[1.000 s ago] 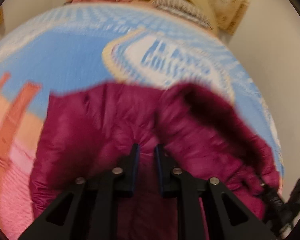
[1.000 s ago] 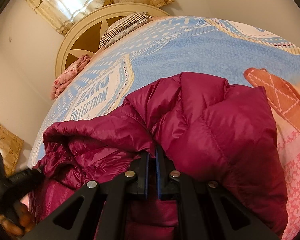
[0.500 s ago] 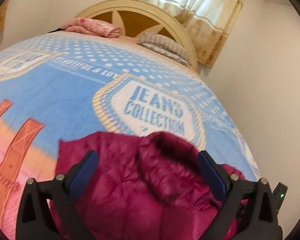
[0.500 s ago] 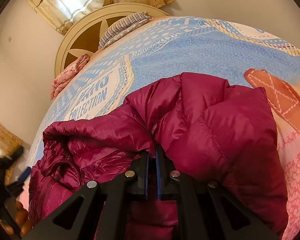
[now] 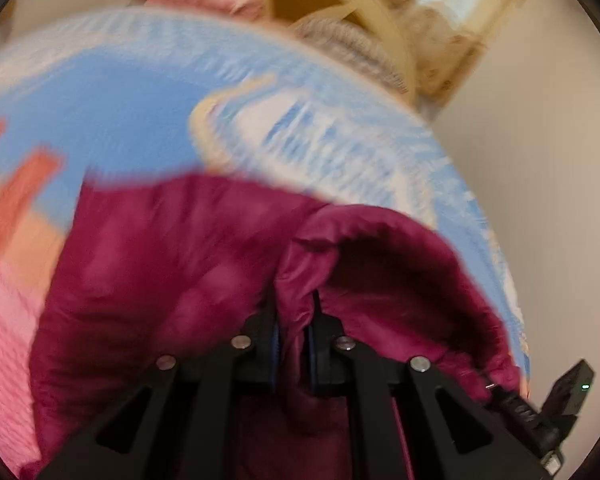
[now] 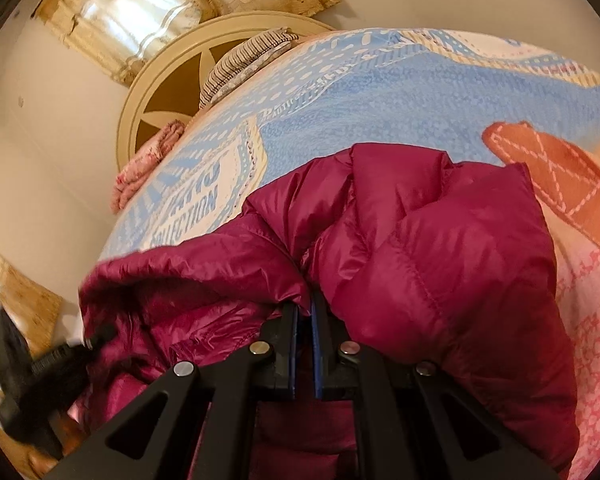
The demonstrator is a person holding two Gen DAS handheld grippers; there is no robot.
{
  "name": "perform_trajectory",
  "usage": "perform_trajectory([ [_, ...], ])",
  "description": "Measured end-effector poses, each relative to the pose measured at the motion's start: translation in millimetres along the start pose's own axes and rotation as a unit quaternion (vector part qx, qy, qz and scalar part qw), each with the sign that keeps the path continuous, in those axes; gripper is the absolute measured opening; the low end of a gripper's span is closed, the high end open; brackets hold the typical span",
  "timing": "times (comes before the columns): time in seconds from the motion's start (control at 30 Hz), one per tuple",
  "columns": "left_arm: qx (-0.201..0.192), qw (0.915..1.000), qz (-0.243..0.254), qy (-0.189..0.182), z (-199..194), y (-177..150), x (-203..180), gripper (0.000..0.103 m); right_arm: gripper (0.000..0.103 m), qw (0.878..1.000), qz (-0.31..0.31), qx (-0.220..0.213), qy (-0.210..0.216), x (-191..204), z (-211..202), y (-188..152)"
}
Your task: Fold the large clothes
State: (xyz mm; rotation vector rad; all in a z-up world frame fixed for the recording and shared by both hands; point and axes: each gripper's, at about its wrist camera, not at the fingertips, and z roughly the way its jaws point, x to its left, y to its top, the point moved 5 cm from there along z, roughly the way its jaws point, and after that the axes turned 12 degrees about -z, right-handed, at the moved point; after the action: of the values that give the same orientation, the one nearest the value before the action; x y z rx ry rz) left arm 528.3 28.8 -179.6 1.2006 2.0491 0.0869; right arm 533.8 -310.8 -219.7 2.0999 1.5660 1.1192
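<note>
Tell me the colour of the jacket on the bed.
Dark magenta jacket; clearest in the right wrist view.

Jacket (image 6: pixel 440 264): quilted maroon nylon-like cloth, slight sheen, puffy, stitched seams. Bedspread (image 6: pixel 380 92): matt woven cloth, printed, looks lightly textured. Right gripper (image 6: pixel 304 316): matt black plastic, shiny metal rivets, blue pads. Headboard (image 6: pixel 160 92) at 10 o'clock: smooth cream painted wood. Curtain (image 6: pixel 148 4): patterned thin cloth.
</note>
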Motion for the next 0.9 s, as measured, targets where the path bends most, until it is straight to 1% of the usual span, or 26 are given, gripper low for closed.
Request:
perform_trajectory([
  [0.03,-0.004,0.9997,-0.011,-0.021,4,-1,7,0.014,0.003,1.0,0.001,0.001,0.002,0,1,0],
  [0.07,-0.011,0.9995,-0.014,-0.026,4,-1,9,0.014,0.003,1.0,0.002,0.002,0.003,0,1,0],
  [0.17,-0.026,0.9996,0.002,-0.01,2,-4,7,0.014,0.004,1.0,0.015,0.006,0.02,-2,0,1],
  [0.23,-0.027,0.9995,-0.001,-0.015,2,-2,9,0.014,0.005,0.999,0.038,0.013,0.032,-6,-7,4],
  [0.27,-0.027,0.9995,-0.004,-0.019,-1,-4,8,0.014,0.007,0.998,0.055,0.003,0.032,-10,-18,6],
  [0.3,-0.028,0.9994,-0.005,-0.022,-2,-5,9,0.014,0.007,0.997,0.068,-0.021,0.022,-14,-35,10],
  [0.33,-0.029,0.9993,-0.004,-0.022,-3,-6,9,0.014,0.007,0.996,0.074,-0.05,0.0,-19,-54,14],
  [0.37,-0.031,0.9993,-0.002,-0.02,3,-4,6,0.014,0.007,0.994,0.074,-0.073,-0.026,-22,-68,17],
  [0.4,-0.033,0.9993,0.001,-0.017,3,-5,4,0.014,0.007,0.99,0.07,-0.105,-0.067,-23,-87,24],
  [0.43,-0.035,0.9993,0.004,-0.014,4,-5,3,0.014,0.007,0.987,0.058,-0.121,-0.087,-18,-97,32],
  [0.47,-0.036,0.9993,0.005,-0.013,5,-5,2,0.014,0.007,0.987,0.043,-0.123,-0.091,-11,-99,39],
  [0.5,-0.037,0.9992,0.006,-0.012,5,-6,2,0.014,0.007,0.99,0.021,-0.115,-0.084,1,-95,47],
  [0.53,-0.037,0.9992,0.007,-0.012,4,-6,2,0.014,0.007,0.993,-0.003,-0.1,-0.065,19,-83,58],
  [0.57,-0.037,0.9992,0.007,-0.012,4,-6,2,0.014,0.007,0.994,-0.017,-0.09,-0.056,30,-74,64],
  [0.6,-0.037,0.9992,0.007,-0.012,4,-6,2,0.014,0.007,0.996,-0.037,-0.071,-0.047,43,-60,70],
  [0.63,-0.037,0.9992,0.007,-0.012,4,-6,2,0.014,0.007,0.997,-0.06,-0.039,-0.035,58,-38,73],
  [0.67,-0.037,0.9992,0.007,-0.012,4,-6,2,0.014,0.007,0.997,-0.069,-0.021,-0.028,65,-26,72],
  [0.73,-0.036,0.9992,0.004,-0.015,4,-6,3,0.014,0.007,0.994,-0.104,0.035,-0.019,81,3,58],
  [0.8,-0.036,0.9992,0.003,-0.017,3,-6,3,0.014,0.007,0.986,-0.133,0.083,-0.048,78,22,32],
  [0.83,-0.035,0.9992,0.004,-0.017,3,-6,3,0.015,0.007,0.982,-0.138,0.113,-0.058,69,34,16],
  [0.9,-0.029,0.9995,0.013,-0.008,1,-7,0,0.016,0.006,0.988,-0.129,0.082,-0.021,60,29,10],
])
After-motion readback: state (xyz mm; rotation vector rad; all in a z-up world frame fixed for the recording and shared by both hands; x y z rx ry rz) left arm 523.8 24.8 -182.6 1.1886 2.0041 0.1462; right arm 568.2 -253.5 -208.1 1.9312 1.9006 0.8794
